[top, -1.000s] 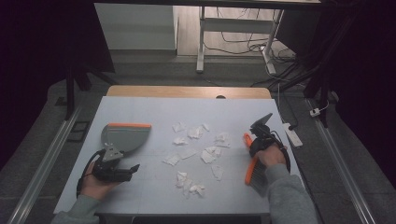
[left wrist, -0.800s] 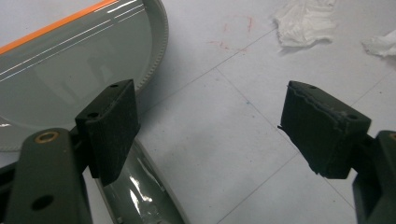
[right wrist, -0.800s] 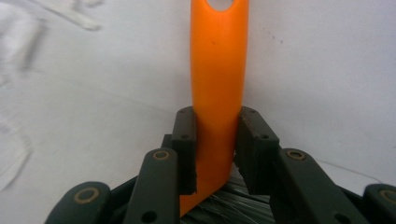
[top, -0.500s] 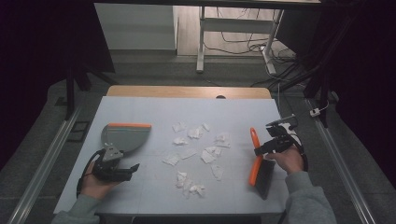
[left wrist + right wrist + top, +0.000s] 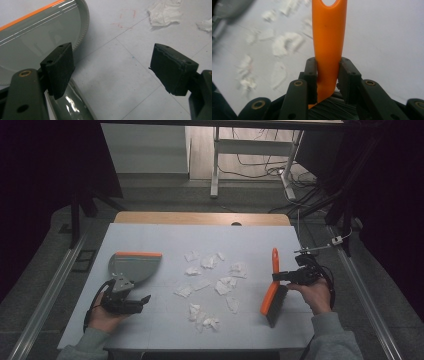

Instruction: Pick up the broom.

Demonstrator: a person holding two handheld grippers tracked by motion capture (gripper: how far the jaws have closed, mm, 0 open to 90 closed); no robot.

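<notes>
A grey dustpan (image 5: pixel 134 266) with an orange lip lies on the white table (image 5: pixel 150 235) at the left. My left gripper (image 5: pixel 126 303) rests just behind it. In the left gripper view the dustpan (image 5: pixel 30 45) passes by the left pad (image 5: pixel 60 70), and the left gripper (image 5: pixel 112 70) stands open with only bare table between the pads. At the right, my right gripper (image 5: pixel 287 276) is shut on the orange handle of a brush (image 5: pixel 273 282) whose dark bristles point toward the near edge. The right gripper view shows the brush handle (image 5: pixel 328 37) clamped by the right gripper (image 5: pixel 328 80).
Several crumpled white paper scraps (image 5: pixel 210 280) are strewn over the middle of the table, between dustpan and brush. One scrap (image 5: pixel 165 12) lies ahead of the left jaws; blurred scraps (image 5: pixel 284 45) lie left of the handle. The floor beyond the far edge carries table legs and cables.
My right hand has moved to the right and a little up, carrying the brush away from the paper scraps. The left hand and the dustpan have stayed put.
</notes>
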